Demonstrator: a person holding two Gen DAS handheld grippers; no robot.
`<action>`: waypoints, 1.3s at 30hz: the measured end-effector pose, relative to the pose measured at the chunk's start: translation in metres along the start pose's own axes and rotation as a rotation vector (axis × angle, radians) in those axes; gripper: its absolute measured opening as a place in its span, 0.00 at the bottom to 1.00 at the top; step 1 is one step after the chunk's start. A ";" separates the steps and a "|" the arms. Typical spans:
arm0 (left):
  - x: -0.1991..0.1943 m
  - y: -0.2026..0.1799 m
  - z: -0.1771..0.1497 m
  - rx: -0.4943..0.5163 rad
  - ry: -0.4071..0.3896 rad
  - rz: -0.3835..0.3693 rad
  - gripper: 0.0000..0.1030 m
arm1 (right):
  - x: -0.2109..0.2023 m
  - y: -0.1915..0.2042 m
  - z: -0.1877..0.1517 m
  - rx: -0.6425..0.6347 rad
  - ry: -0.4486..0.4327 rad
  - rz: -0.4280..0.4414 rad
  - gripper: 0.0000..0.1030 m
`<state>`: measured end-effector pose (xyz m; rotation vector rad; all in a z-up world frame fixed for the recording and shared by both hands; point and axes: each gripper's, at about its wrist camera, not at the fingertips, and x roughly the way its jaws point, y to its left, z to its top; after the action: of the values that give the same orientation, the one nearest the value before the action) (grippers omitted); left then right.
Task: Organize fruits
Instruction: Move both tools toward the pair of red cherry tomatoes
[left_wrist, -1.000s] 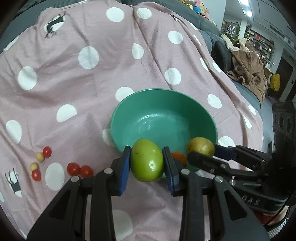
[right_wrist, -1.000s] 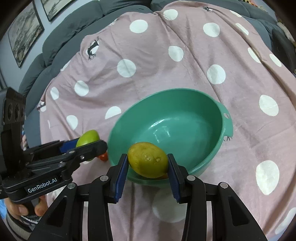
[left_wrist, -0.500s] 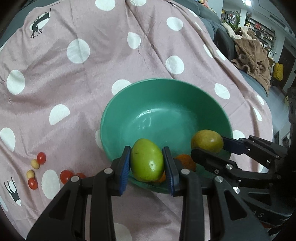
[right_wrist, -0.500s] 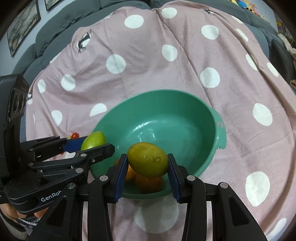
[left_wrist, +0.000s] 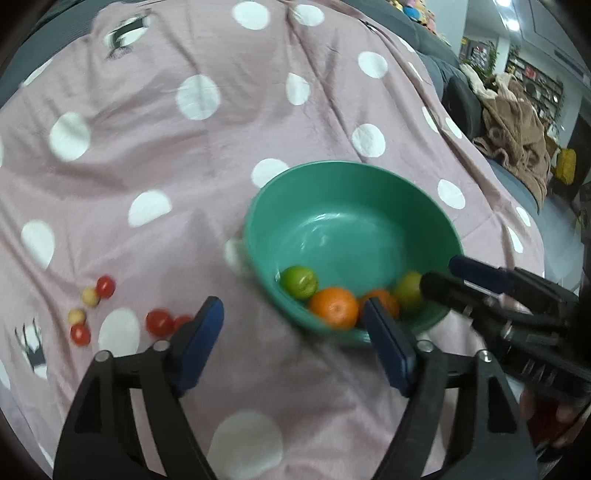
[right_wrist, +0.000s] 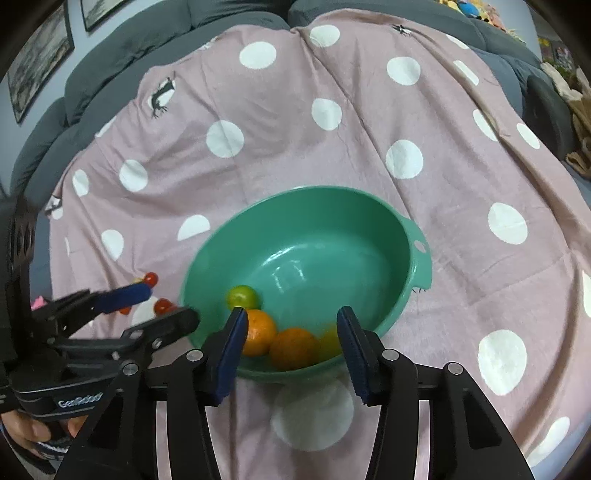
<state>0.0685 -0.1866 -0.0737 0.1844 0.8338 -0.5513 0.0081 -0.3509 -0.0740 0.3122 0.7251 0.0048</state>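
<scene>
Green bowl (left_wrist: 351, 192) mid-bedspread (left_wrist: 184, 147) now holds the fruits (left_wrist: 334, 308); both the left hand-held gripper (left_wrist: 291, 332) and right hand-held gripper (right_wrist: 291, 347) have just been opening, empty. Lift straight clear, then collect the cherry tomatoes (left_wrist: 159, 322) near the bedspread's left edge.

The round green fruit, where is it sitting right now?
The round green fruit lies inside the green plastic bowl, on the bowl's left side in both wrist views, touching the nearer orange.
</scene>
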 end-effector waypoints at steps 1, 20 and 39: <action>-0.005 0.006 -0.007 -0.021 0.005 -0.002 0.77 | -0.002 0.001 -0.001 0.003 0.001 0.009 0.49; -0.112 0.136 -0.142 -0.684 -0.126 -0.200 0.99 | -0.012 0.084 -0.037 -0.130 0.119 0.191 0.49; -0.085 0.141 -0.110 -0.417 -0.033 -0.044 0.99 | 0.019 0.136 -0.045 -0.261 0.200 0.201 0.49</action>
<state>0.0260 0.0057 -0.0914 -0.2243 0.9032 -0.4095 0.0072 -0.2063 -0.0800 0.1340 0.8780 0.3222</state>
